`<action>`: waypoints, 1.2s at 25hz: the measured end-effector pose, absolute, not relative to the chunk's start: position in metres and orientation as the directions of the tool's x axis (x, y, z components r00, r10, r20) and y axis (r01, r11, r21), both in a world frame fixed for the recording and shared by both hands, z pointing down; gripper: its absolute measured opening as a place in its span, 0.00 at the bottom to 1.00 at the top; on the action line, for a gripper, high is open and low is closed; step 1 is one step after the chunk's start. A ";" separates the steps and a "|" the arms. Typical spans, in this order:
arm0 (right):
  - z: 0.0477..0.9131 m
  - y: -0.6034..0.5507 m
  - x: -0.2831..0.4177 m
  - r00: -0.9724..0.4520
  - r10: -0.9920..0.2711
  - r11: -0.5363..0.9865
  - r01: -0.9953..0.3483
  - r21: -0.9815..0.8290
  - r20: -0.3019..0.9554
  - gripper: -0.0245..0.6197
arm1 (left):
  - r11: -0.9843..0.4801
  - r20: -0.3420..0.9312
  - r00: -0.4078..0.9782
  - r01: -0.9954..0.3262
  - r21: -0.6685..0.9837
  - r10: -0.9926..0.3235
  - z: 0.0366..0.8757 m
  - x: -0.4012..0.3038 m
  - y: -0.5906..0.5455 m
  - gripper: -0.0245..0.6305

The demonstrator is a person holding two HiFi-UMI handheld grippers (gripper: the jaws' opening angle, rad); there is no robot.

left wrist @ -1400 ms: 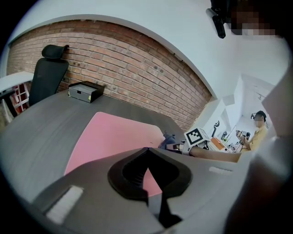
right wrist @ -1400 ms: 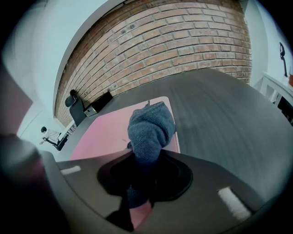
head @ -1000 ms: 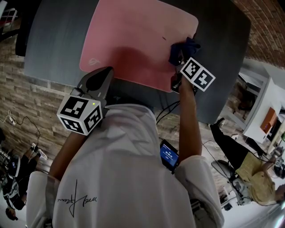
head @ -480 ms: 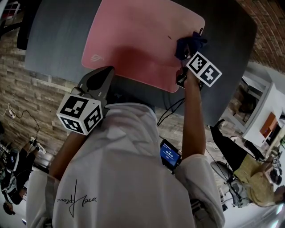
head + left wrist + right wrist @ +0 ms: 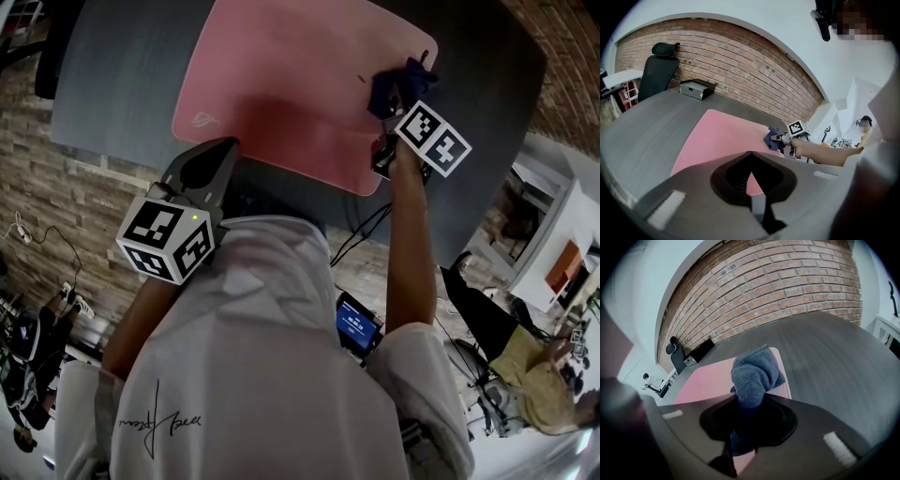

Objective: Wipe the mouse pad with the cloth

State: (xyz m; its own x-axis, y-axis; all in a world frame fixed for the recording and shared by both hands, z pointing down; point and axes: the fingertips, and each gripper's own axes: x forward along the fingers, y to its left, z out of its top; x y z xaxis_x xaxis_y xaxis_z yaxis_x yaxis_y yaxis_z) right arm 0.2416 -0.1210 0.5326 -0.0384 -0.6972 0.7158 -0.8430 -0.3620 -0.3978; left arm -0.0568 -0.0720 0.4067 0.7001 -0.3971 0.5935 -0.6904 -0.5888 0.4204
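A large pink mouse pad point(image 5: 281, 84) lies on the dark grey table point(image 5: 122, 84). My right gripper point(image 5: 392, 98) is shut on a dark blue cloth point(image 5: 394, 82) and holds it on the pad's right edge, near the far right corner. The right gripper view has the cloth point(image 5: 752, 373) bunched between the jaws, over the pad point(image 5: 710, 378). My left gripper point(image 5: 220, 155) is shut and empty, hovering at the pad's near edge. From the left gripper view, the pad point(image 5: 717, 136) stretches ahead, with the cloth point(image 5: 773, 139) far to the right.
A black box point(image 5: 696, 89) and a black chair point(image 5: 656, 70) stand at the table's far end by the brick wall point(image 5: 740, 65). A person point(image 5: 544, 366) sits to the right, below the table level. A cable point(image 5: 361, 225) hangs off the table's near edge.
My right gripper has slid the cloth along the pad's right edge towards the far right corner. The left gripper has stayed in place.
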 end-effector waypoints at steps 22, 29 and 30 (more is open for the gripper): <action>0.532 -0.163 0.182 -0.153 -0.692 -0.227 -0.881 -0.415 0.705 0.16 | -0.531 0.601 0.660 -0.740 0.413 -0.451 0.406 -0.085 -0.078 0.06; 0.531 -0.175 0.166 -0.169 -0.697 -0.208 -0.882 -0.422 0.697 0.16 | -0.509 0.604 0.642 -0.758 0.408 -0.472 0.406 -0.099 -0.077 0.06; 0.531 -0.176 0.164 -0.171 -0.697 -0.208 -0.882 -0.424 0.697 0.16 | -0.506 0.605 0.640 -0.760 0.408 -0.473 0.406 -0.101 -0.076 0.06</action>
State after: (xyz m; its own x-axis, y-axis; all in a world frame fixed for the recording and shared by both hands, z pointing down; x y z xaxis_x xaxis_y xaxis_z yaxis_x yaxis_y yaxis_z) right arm 0.1636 -0.1763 0.5314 -0.1709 -0.6968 0.6967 -0.8817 -0.2075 -0.4238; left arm -0.1009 -0.0764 0.4059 0.6402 -0.4735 0.6050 -0.7600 -0.5056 0.4085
